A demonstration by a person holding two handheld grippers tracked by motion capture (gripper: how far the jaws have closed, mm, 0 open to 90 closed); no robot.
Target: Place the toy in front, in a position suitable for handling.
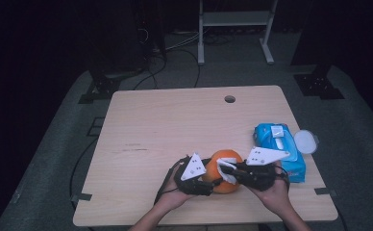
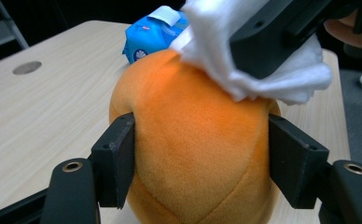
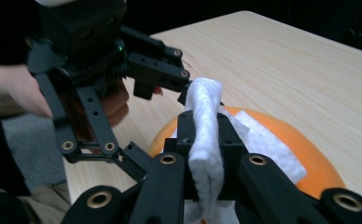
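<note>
Table (image 1: 165, 125): pale wood, a round hole (image 1: 230, 99) near its far edge. The high view takes in the whole top and the dark floor around it; the gripper views show parts of the surface.

Ball (image 1: 221, 164): orange plush, at the near edge of the table, right of centre, between the two grippers. The left gripper view shows its stitched seams and nap close up.

Wipes pack (image 1: 280, 147): blue, near the right edge, just right of the ball. The high view shows a round clear lid (image 1: 305, 141) at its far right side; the left gripper view shows a corner of the pack behind the ball.

Left gripper (image 1: 208, 184): held in the left hand (image 1: 177, 195), to the left of the ball. Its own view shows both jaws pressed flat against the ball's sides, clamped on it. The right gripper view shows it from outside, with its linkage.

Right gripper (image 1: 224, 169): held in the right hand (image 1: 271, 190), reaching in from the right. Jaws together, pinching a wipe.

Wipe (image 3: 207, 140): white, folded, standing up between the right jaws in that gripper's view, with a flap lying on top of the ball. The left gripper view shows it bunched against the ball's upper right.
</note>
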